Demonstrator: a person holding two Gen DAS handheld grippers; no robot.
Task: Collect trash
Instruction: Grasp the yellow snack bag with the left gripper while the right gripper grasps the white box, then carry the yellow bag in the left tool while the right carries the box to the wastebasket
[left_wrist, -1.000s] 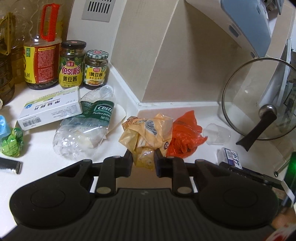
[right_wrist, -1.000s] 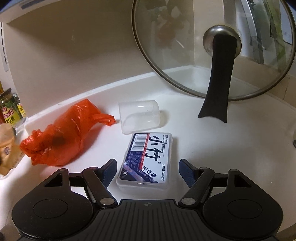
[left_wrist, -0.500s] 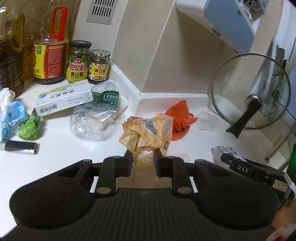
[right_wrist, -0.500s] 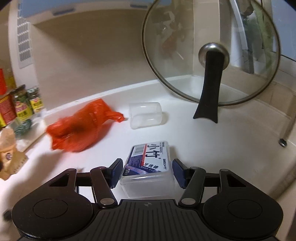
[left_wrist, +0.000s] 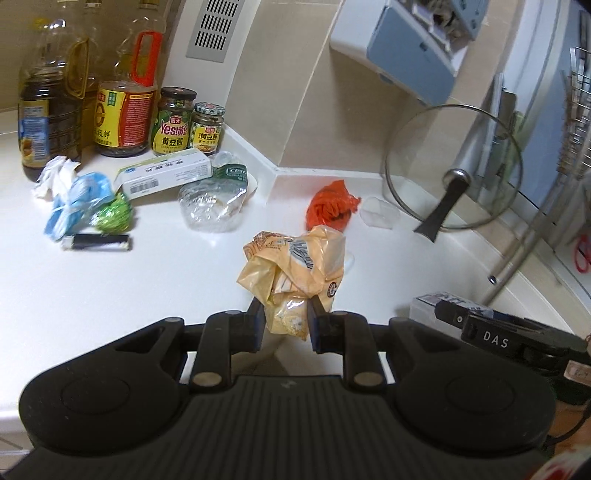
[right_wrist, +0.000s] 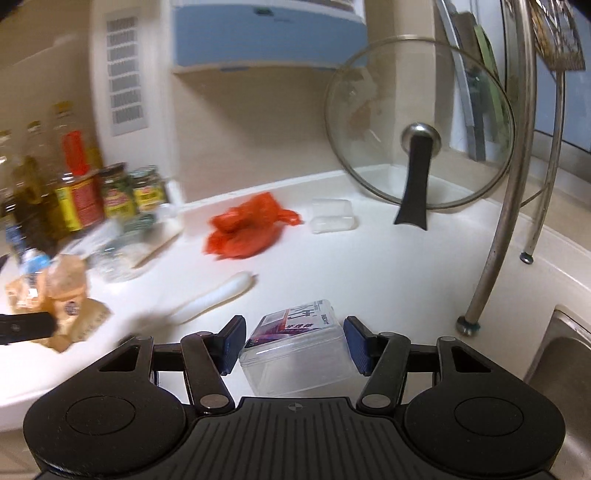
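Low in the left wrist frame's centre, the left gripper (left_wrist: 285, 317) clamps a crumpled yellow plastic bag (left_wrist: 295, 273) off the white countertop (left_wrist: 110, 288), while the right gripper (right_wrist: 293, 341), jaws just narrowed, squeezes a clear floss-pick box (right_wrist: 295, 350) whose slick walls could slip free.

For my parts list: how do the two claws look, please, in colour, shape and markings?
Both claws have black ribbed bodies with two round discs and silver pivot pins. The left claw has black pads; the right claw has blue pads. From the left view, white letters "DAS" show on the right claw's side.
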